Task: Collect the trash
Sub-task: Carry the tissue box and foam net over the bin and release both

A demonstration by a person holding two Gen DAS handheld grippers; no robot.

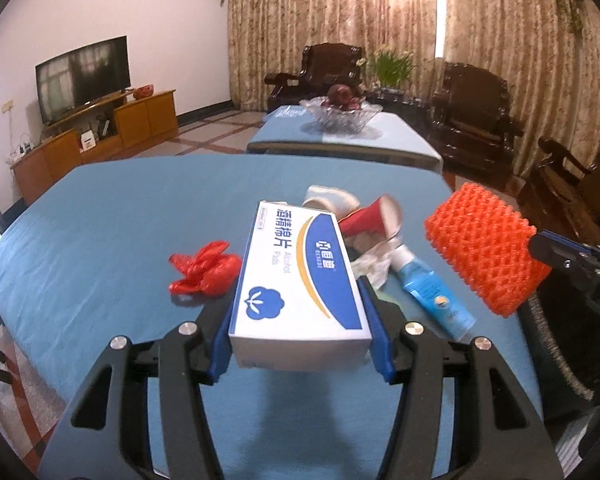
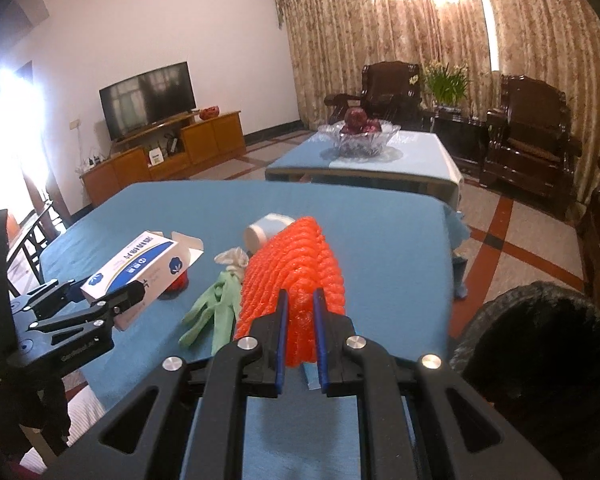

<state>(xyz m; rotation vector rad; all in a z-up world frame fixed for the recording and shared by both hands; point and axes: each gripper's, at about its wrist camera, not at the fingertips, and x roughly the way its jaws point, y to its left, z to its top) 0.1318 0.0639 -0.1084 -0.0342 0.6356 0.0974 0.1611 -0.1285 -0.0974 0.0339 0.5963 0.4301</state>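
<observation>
While your left gripper clamps the white-and-blue box of alcohol pads by its two long sides, the box hangs clear above the blue-covered surface. Its long axis runs straight away from you along the gripper's fingers, the printed top face up; the far end shows open flaps in your right wrist view. The blue pads press flat on both long walls, so that grip is set at about the box's width.

Your right gripper is pinched nearly closed on the orange foam fruit net — the pads bite into its near end and squeeze it thin. The net's long axis also points forward and away from you, tilted a little upward, and it is lifted off the surface. From the left view the net sits to the right of the box, well apart from it.

Left on the surface: a crumpled red plastic bag just left of the box, a red paper cup lying on its side beyond it, a white tape roll, some crumpled white tissue, and a blue tube lying with its white cap end pointing away. A pale green glove lies flat beside the net, fingers toward you. A dark bin stands off the surface's right edge.
</observation>
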